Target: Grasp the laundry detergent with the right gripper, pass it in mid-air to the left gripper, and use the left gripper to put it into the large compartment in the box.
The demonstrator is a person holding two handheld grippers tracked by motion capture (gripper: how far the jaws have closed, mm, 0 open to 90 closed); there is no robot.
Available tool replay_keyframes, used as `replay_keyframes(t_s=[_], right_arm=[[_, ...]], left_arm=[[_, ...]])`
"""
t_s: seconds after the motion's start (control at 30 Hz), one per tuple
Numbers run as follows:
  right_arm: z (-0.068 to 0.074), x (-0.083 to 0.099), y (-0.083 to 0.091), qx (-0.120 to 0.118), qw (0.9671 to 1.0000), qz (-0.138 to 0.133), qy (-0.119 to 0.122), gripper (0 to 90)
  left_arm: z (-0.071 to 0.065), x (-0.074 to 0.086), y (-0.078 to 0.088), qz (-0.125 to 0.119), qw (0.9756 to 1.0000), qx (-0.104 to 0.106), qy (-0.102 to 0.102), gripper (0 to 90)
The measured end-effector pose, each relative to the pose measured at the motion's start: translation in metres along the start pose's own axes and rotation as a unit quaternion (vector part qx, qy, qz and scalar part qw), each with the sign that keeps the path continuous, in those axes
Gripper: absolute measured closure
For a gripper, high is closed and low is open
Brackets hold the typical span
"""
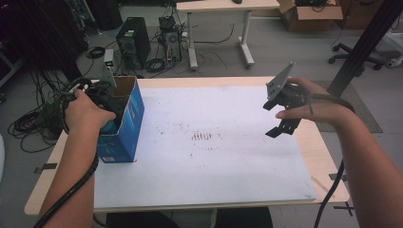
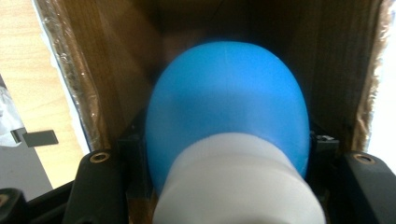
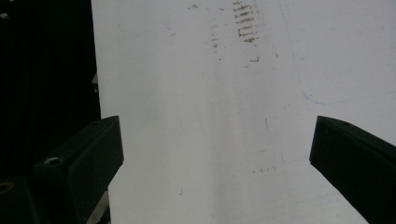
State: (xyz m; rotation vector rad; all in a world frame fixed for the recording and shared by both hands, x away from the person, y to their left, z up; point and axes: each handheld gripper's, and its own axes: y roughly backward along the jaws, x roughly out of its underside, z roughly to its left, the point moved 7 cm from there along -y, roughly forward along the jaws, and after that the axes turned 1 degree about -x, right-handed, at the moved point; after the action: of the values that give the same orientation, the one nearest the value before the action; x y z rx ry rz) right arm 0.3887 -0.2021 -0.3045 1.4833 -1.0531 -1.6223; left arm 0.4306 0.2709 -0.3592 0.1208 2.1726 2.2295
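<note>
A blue cardboard box (image 1: 129,124) stands open-topped at the table's left edge. My left hand (image 1: 85,114) reaches into it from the left with the gripper's jaws down inside. In the left gripper view, my left gripper (image 2: 226,144) is shut on a blue bulb (image 2: 229,98) with a white base (image 2: 238,186), between the box's brown inner walls (image 2: 112,70). My right gripper (image 1: 269,120) hovers over the right part of the white sheet (image 1: 214,161). It stands open (image 3: 217,149) with nothing between its jaws.
The white sheet covers most of the wooden table (image 1: 325,156) and has faint brown marks (image 1: 202,137) in its middle. Beyond the table are a computer tower (image 1: 134,42), cables (image 1: 33,123), a desk leg (image 1: 246,38) and a black post (image 1: 363,45) at the right.
</note>
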Motion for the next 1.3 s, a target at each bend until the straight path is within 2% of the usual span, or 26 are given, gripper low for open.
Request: replay_keyframes(t_s=[0.8, 1.1, 1.3], right_arm=[[0.003, 0.004, 0.006, 0.007, 1.0000, -0.006, -0.003, 2.7], [0.001, 0.006, 0.004, 0.006, 0.9999, -0.009, -0.006, 2.6], [0.001, 0.006, 0.004, 0.005, 0.9999, -0.011, -0.007, 2.7]], left_arm=[[0.000, -0.001, -0.004, -0.007, 1.0000, -0.001, -0.001, 37.0], [0.001, 0.000, 0.003, -0.011, 0.9998, -0.016, -0.007, 32.6], [0.000, 0.002, 0.007, -0.015, 0.9998, -0.014, -0.006, 30.6]])
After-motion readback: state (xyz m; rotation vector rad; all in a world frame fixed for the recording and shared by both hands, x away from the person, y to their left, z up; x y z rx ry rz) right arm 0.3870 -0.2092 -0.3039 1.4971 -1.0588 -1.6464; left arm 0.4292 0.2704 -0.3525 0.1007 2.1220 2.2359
